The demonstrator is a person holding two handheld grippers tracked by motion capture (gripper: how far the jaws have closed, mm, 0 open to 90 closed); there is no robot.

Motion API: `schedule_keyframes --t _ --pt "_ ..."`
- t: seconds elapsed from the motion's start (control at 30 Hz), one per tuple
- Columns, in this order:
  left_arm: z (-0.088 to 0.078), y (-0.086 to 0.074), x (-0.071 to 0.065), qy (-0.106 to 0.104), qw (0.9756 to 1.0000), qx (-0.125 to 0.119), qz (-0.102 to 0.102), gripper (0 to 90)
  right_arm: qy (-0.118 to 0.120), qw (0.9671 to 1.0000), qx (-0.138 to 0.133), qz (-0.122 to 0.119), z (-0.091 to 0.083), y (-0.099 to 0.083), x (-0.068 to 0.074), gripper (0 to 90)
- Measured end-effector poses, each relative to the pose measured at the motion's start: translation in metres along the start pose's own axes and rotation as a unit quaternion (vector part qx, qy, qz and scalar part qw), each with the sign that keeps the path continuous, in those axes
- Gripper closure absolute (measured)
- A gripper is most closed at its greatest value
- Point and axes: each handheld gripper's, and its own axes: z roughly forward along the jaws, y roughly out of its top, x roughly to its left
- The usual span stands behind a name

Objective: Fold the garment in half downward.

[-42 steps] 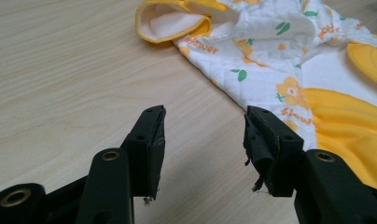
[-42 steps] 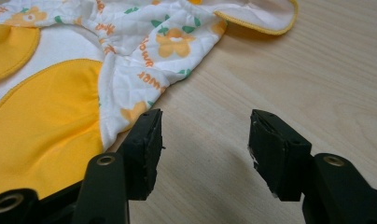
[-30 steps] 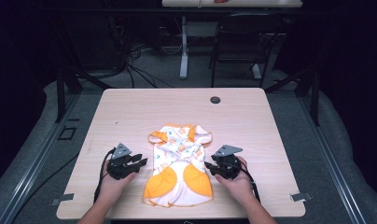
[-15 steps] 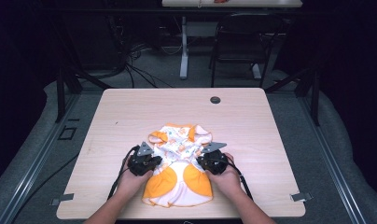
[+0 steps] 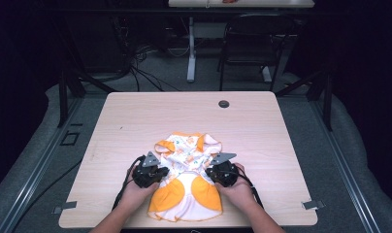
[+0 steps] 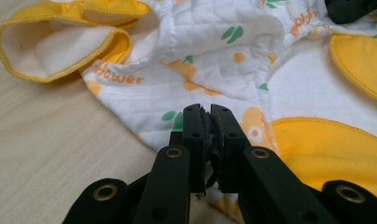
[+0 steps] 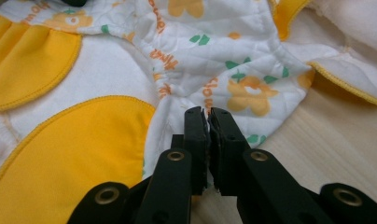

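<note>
From the high view, one small quilted garment [image 5: 187,182] lies on the near half of a pale wood-grain counter [image 5: 136,116], white with a flower print and four rounded orange-yellow panels and trims. Two grippers flank it at its waist: the left gripper [image 5: 157,171] on its left edge and the right gripper [image 5: 212,171] on its right edge, each black, each topped with a grey three-cornered plate and held by one hand. A single dark round disc [image 5: 223,103] is set in the counter near its far edge. Beyond the counter the room is dim, with grey carpeted floor [image 5: 339,145], tangled cables and the legs of a second table.

In the left gripper view, the two black jaws have just been closing and now stand pressed together, pinching a fold of the garment's [image 6: 214,70] white edge between them. The cloth is soft and stitched in a quilted pattern, with green leaves, orange blossoms and orange lettering; a yellow-bound sleeve opening curls to the upper left over the bare counter [image 6: 42,154].

In the right gripper view, the jaws have likewise just been closing and are clamped tight on the garment's [image 7: 214,60] printed hem. Two smooth yellow panels spread to the left; light wood counter [image 7: 326,149] shows at the right.
</note>
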Motion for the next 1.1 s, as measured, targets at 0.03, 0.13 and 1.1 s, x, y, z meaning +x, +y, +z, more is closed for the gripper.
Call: schedule_keyframes --t 0.03,0.13,1.1 --pt "-0.001 -0.001 -0.001 -0.003 1.0 0.0 -0.001 84.9 0.003 1.0 0.004 0.001 -0.001 -0.001 0.001 85.2" --pt "-0.002 -0.001 -0.004 -0.008 1.0 0.003 -0.001 84.8 0.008 0.9999 0.013 -0.007 -0.005 -0.002 0.003 85.2" --pt "-0.008 0.065 0.024 -0.021 0.9995 -0.024 0.002 76.1 0.025 0.9991 -0.013 0.032 -0.017 0.044 -0.044 82.8"
